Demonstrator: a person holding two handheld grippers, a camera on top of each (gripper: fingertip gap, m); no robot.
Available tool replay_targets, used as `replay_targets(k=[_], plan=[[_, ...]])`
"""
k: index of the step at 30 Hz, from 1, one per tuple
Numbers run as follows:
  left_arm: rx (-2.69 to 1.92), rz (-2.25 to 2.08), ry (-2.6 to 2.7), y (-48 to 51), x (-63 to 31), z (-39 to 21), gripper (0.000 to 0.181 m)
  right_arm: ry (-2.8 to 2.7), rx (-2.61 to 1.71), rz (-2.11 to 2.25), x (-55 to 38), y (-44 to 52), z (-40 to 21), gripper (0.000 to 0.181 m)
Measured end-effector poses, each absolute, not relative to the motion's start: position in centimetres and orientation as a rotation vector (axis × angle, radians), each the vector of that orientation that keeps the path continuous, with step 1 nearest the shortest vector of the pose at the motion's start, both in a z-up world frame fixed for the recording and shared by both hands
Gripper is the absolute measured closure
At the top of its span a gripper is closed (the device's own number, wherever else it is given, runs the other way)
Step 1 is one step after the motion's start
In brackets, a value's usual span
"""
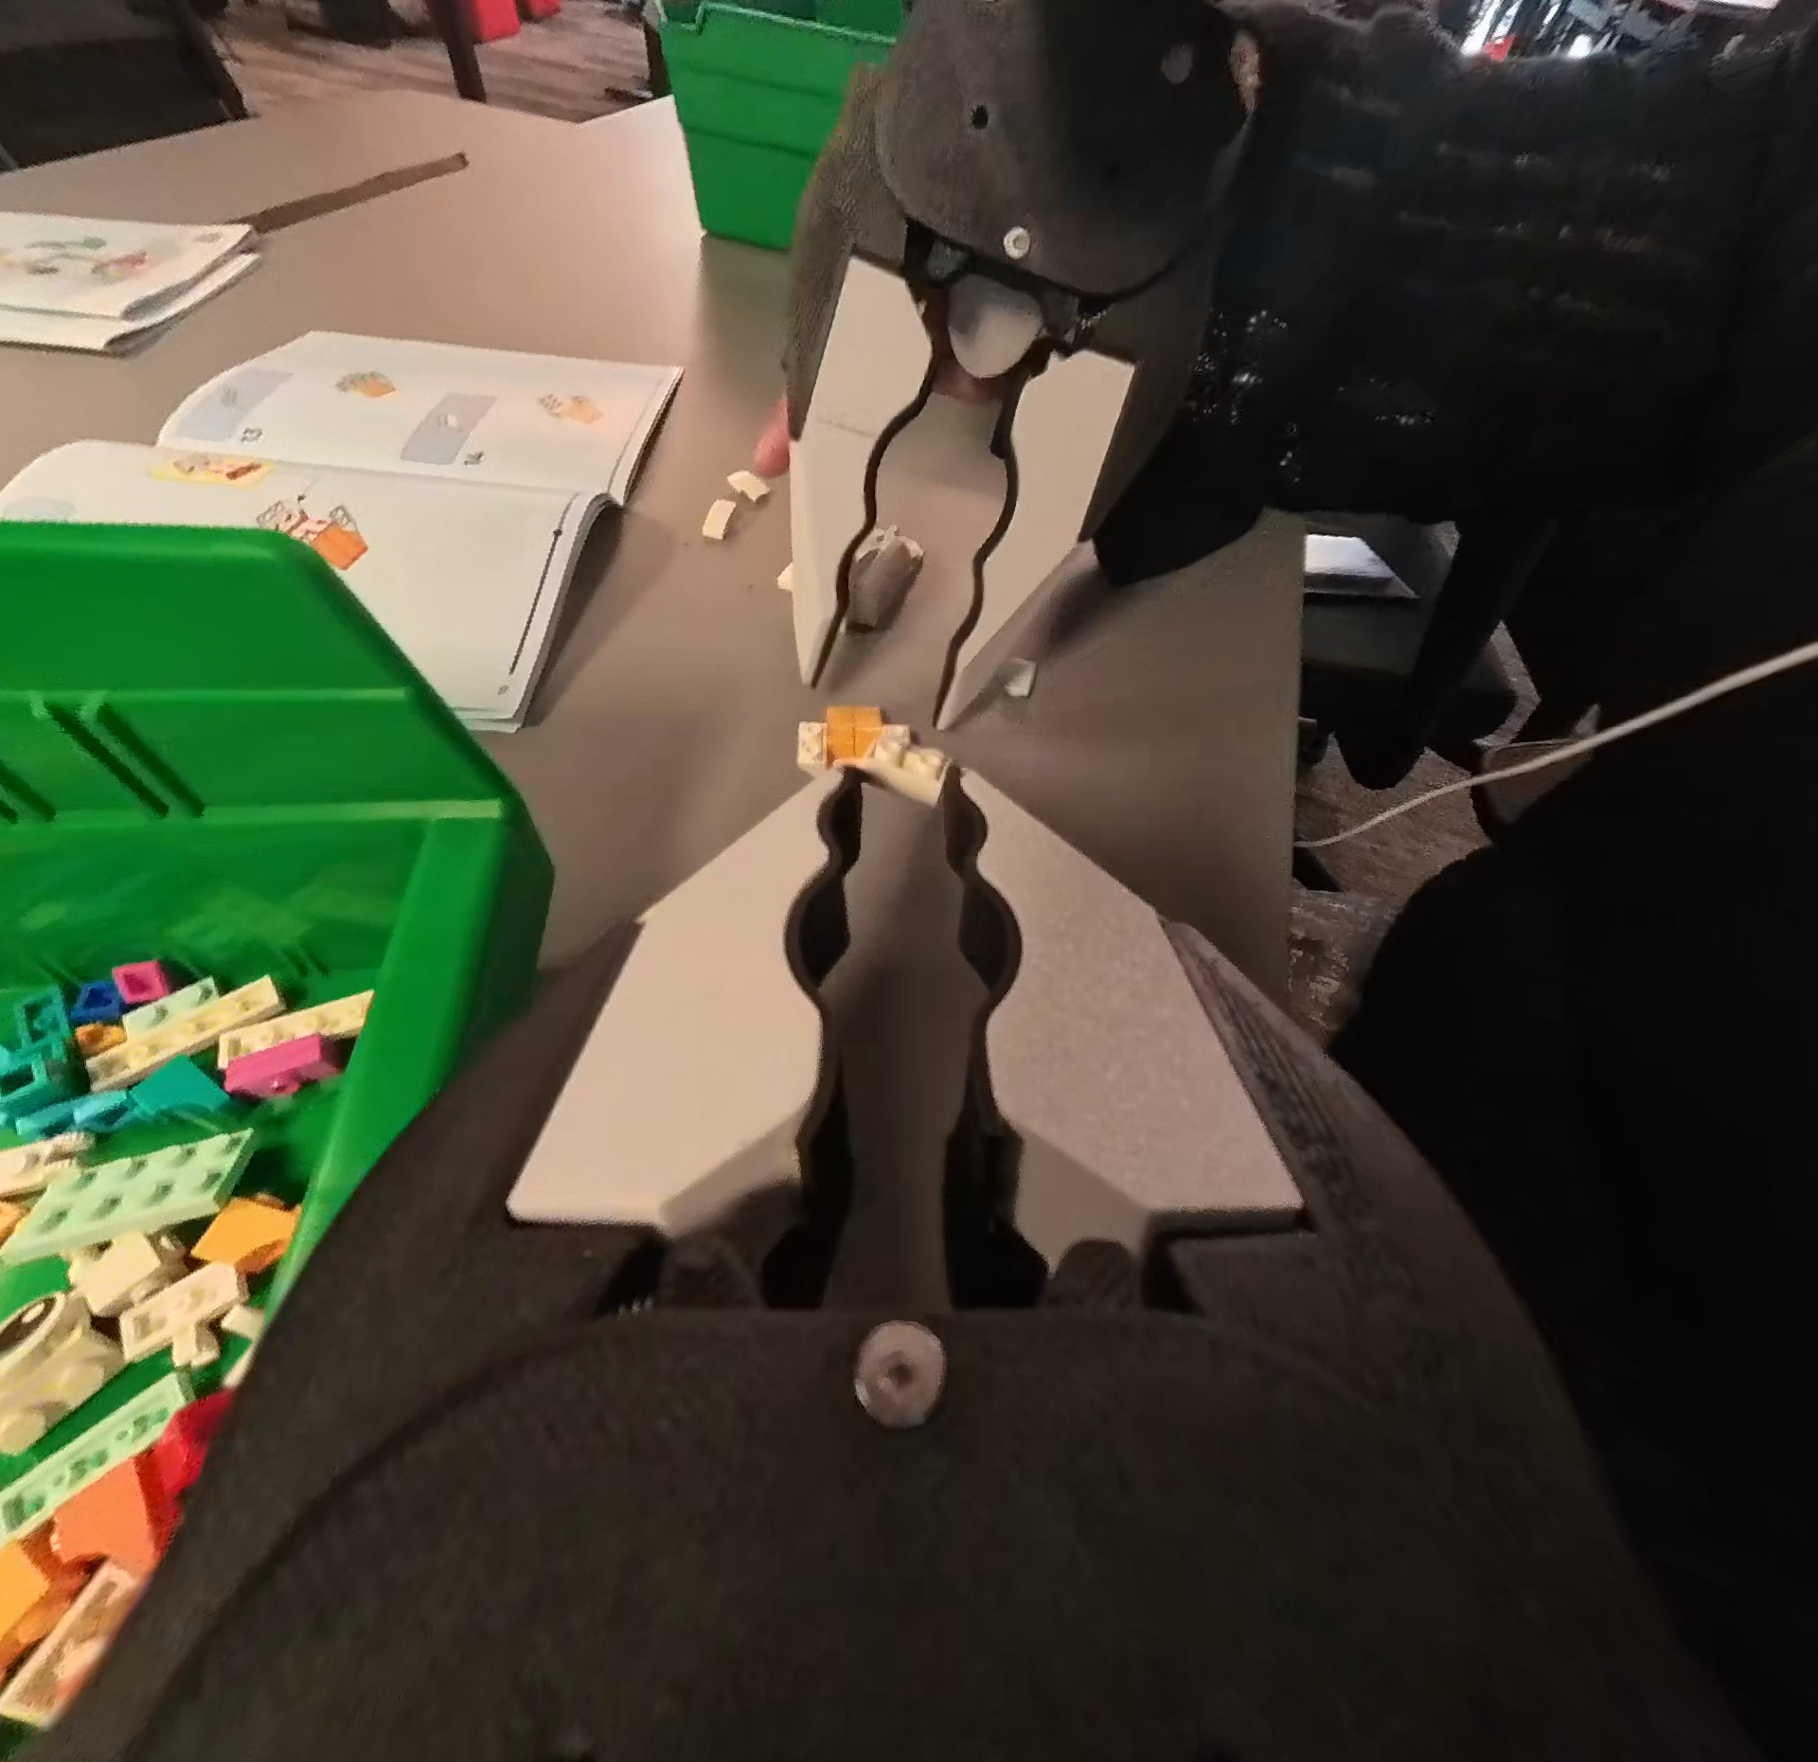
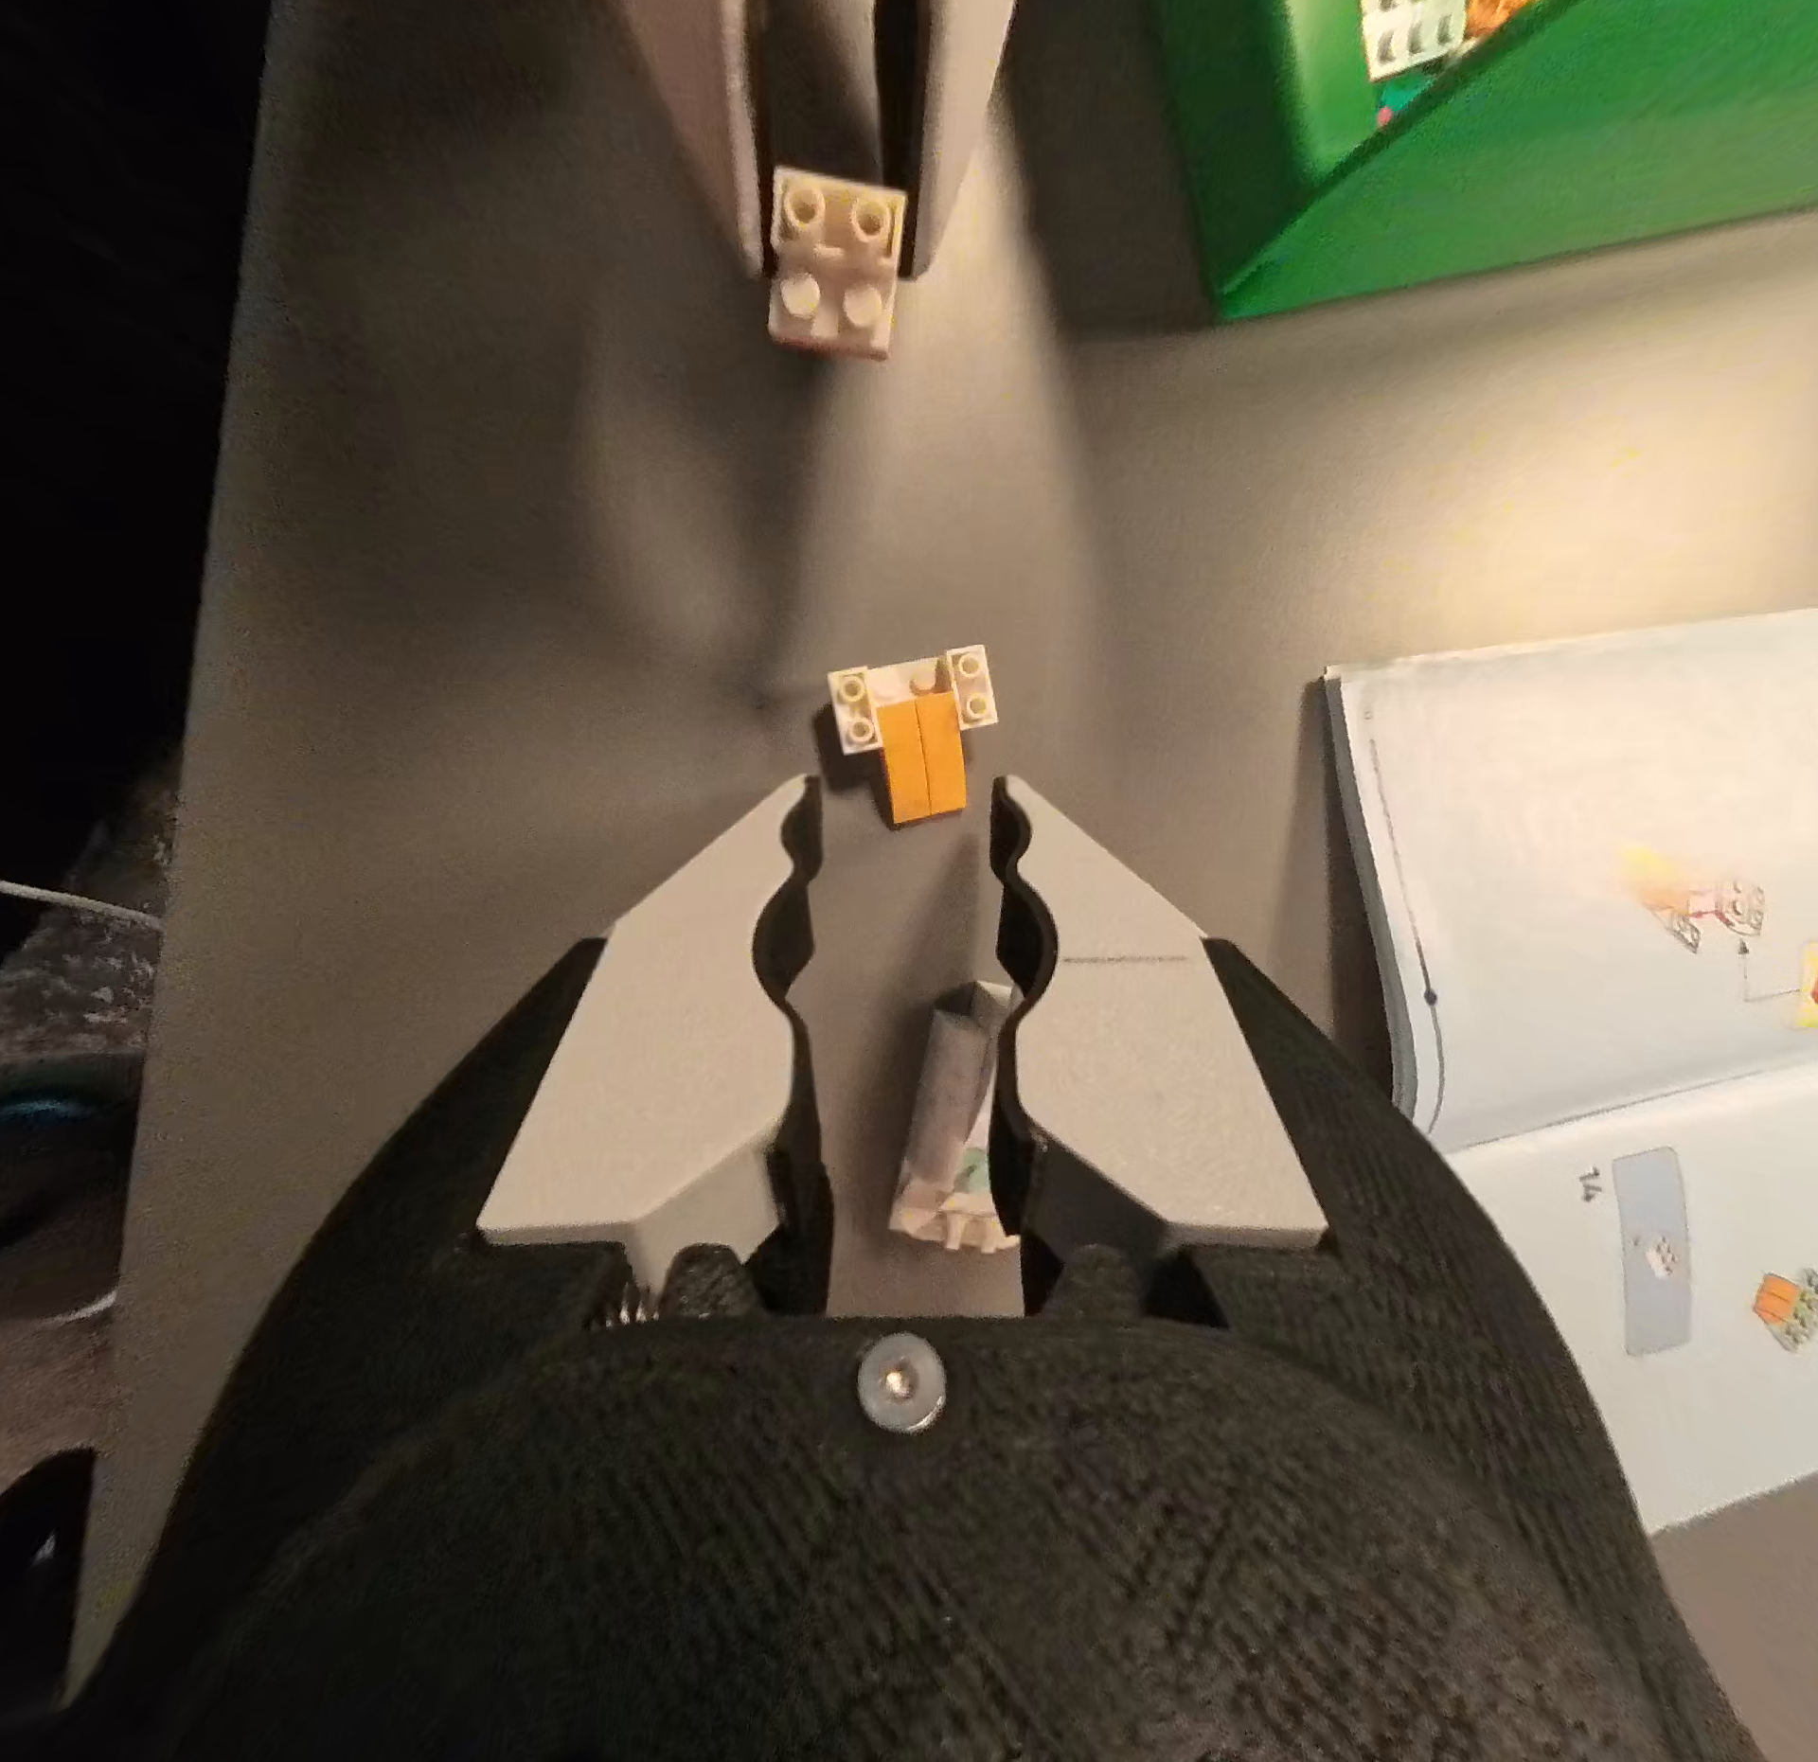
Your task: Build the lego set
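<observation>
White brick (image 2: 832,257) sits pinched in the left tongs (image 1: 888,780); the orange-white build (image 2: 912,728) lies before the spread right tongs (image 2: 901,790). Left, the green bin (image 1: 472,888) holds mixed bricks (image 1: 148,1125).

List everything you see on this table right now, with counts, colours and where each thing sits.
Bins: two, green; near bin holding mixed bricks, far bin across the table.
Booklets: two, white; open booklet beside near bin, closed booklet beyond.
Assembly: one, orange and white, between the grippers.
Curved pieces: two, white, by open booklet.
Grey piece: one, under right gripper.
White brick: one, in left gripper.
Left gripper: shut on white brick.
Right gripper: open, empty.
</observation>
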State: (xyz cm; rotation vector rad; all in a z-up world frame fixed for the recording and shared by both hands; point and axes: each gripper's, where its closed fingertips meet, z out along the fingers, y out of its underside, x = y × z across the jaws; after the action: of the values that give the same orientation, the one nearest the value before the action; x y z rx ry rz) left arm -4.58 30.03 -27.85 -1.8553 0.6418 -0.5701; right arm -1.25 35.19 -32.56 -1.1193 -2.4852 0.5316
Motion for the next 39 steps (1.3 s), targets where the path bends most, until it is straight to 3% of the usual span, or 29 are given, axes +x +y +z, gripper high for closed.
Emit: replay_targets(k=[1,8,23,39], plan=[[-1.863,-0.577,0.628,30.1,-4.6,-27.9,0.165,-2.491,-1.116,0.534,-1.4,35.3,-32.6,0.152],[-1.862,-0.647,0.574,30.2,-4.5,-27.6,0.165,-2.524,-1.108,0.581,-2.0,35.6,-33.1,0.163],[-1.875,-0.645,0.589,30.2,-4.5,-27.9,0.165,-2.471,-1.089,0.608,-2.5,34.3,-32.8,0.167],[-1.882,-0.656,0.55,31.6,-5.0,-27.4,0.165,-2.058,-1.341,1.092,-3.7,32.2,-29.0,0.168]])
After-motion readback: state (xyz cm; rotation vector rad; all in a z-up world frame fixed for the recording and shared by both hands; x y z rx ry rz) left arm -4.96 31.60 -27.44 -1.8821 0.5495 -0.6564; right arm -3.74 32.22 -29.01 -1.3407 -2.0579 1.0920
